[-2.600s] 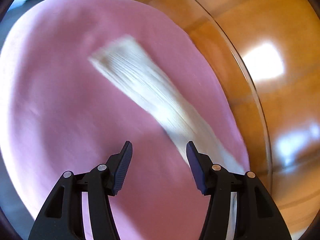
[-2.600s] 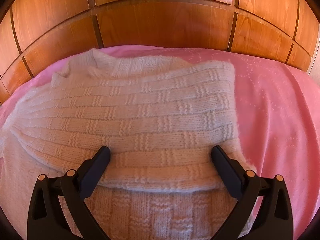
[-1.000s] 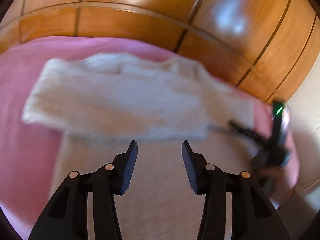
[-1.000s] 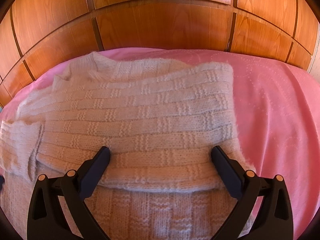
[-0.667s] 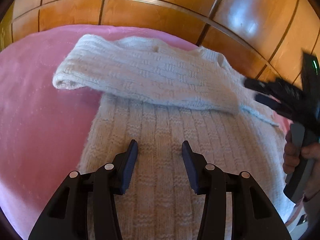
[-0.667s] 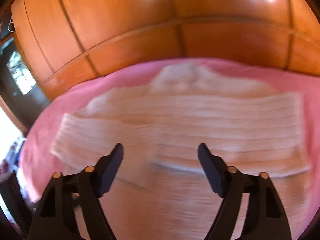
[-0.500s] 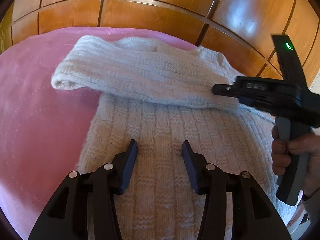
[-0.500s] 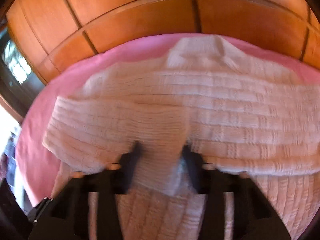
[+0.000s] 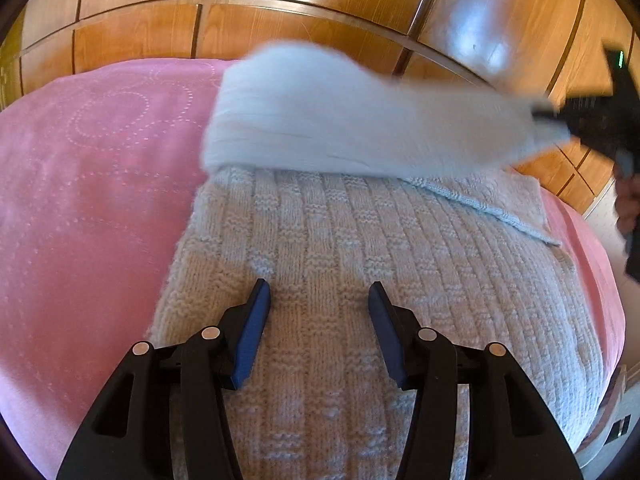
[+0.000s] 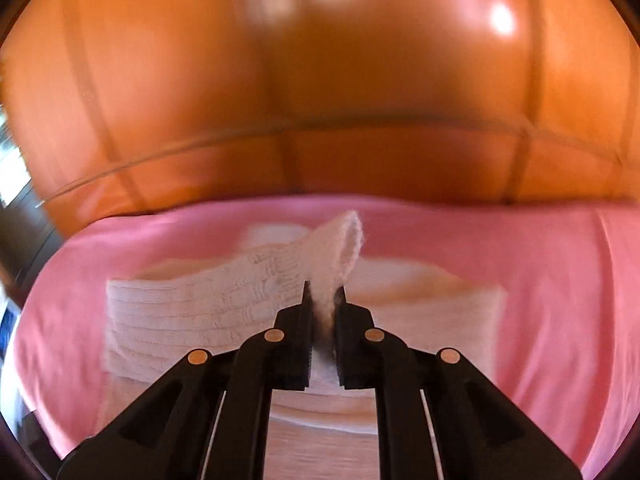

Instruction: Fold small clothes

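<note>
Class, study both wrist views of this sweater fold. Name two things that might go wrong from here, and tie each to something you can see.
1. The right gripper pinches only a narrow bit of the sleeve, so the knit may slip out mid-swing.
2. The left gripper is open above the sweater body and clamps nothing, so the pull on the sleeve could drag or bunch the body across the pink blanket.
</note>
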